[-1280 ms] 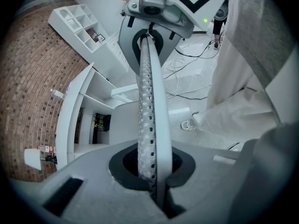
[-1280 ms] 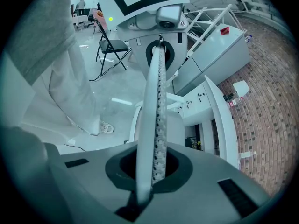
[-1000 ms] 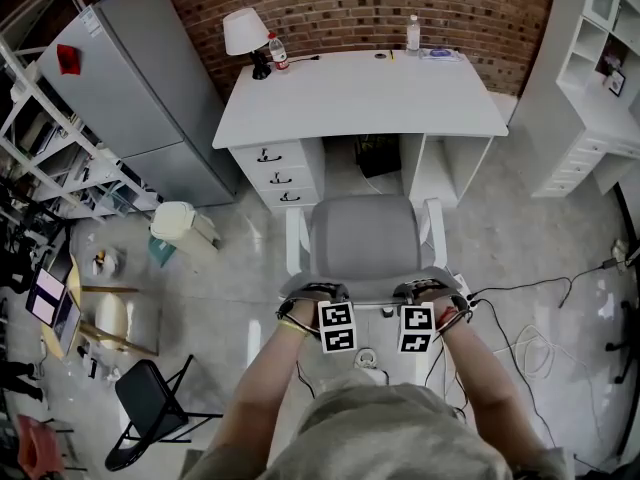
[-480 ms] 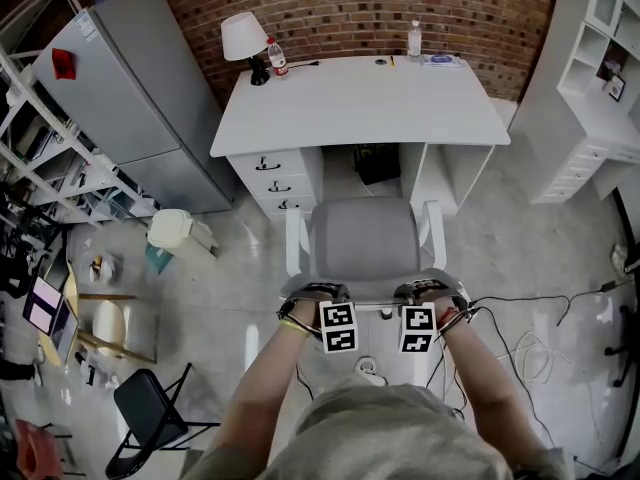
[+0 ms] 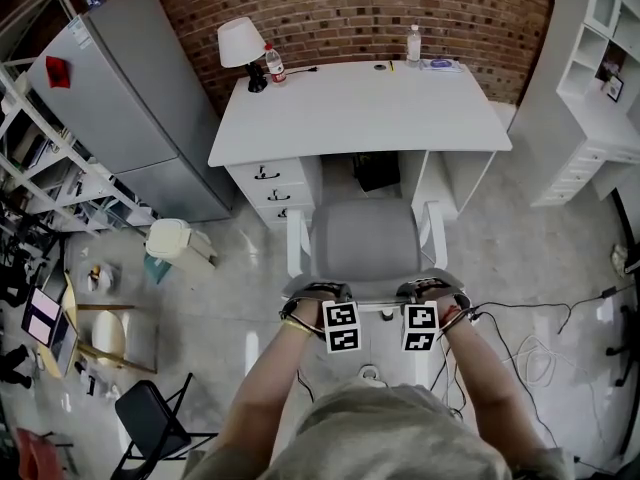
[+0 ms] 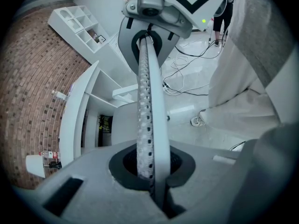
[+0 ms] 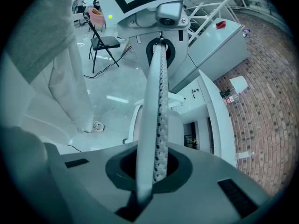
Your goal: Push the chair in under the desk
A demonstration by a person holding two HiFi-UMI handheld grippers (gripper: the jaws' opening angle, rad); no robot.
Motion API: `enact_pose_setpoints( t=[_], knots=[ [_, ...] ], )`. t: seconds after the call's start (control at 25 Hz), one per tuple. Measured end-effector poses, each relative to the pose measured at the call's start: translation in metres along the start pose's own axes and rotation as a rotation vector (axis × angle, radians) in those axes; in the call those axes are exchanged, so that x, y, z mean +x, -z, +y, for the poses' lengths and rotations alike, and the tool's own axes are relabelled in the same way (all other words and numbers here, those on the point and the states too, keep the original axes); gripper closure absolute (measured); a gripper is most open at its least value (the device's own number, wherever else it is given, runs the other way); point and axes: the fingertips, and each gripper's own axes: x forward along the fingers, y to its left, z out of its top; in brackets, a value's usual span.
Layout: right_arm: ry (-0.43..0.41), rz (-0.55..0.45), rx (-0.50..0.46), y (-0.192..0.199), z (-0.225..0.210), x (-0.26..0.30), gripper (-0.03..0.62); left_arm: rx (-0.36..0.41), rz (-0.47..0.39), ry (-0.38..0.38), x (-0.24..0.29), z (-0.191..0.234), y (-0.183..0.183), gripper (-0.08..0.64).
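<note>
Left tongs [image 5: 312, 292] and right tongs [image 5: 430, 289] are clamping the backrest [image 6: 148, 101]. Even pushing should be sending the chair [image 5: 362, 236] straight under the tabletop [image 5: 360, 103].

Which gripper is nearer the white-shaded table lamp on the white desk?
Left. The left gripper clamps the grey chair's backrest top on the side of the white-shaded table lamp; the right gripper clamps it farther right.

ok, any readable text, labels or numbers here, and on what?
No text can be read.
Cubes on left gripper and right gripper: square marker patterns, no letters.
Red-label bottle on the desk: print too small.
Clear bottle: label too small.
Red patch on the grey cabinet: too small.
</note>
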Motion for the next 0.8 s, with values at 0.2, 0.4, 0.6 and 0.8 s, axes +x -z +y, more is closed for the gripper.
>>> enact_pose_setpoints(
  t=[0.2,0.4,0.6,0.8],
  knots=[
    [0.004,0.006,0.004,0.000,-0.011,0.006,0.580,0.004,-0.001,0.003,0.005,0.011,0.004,0.546],
    [0.003,0.008,0.010,0.002,-0.023,0.015,0.581,0.002,0.001,0.010,0.013,0.025,0.009,0.546],
    [0.009,0.009,0.012,0.003,-0.034,0.019,0.581,0.013,0.002,-0.005,0.016,0.037,0.011,0.546],
    [0.014,0.011,0.010,0.004,-0.043,0.024,0.581,0.023,0.002,-0.012,0.019,0.047,0.014,0.546]
  ],
)
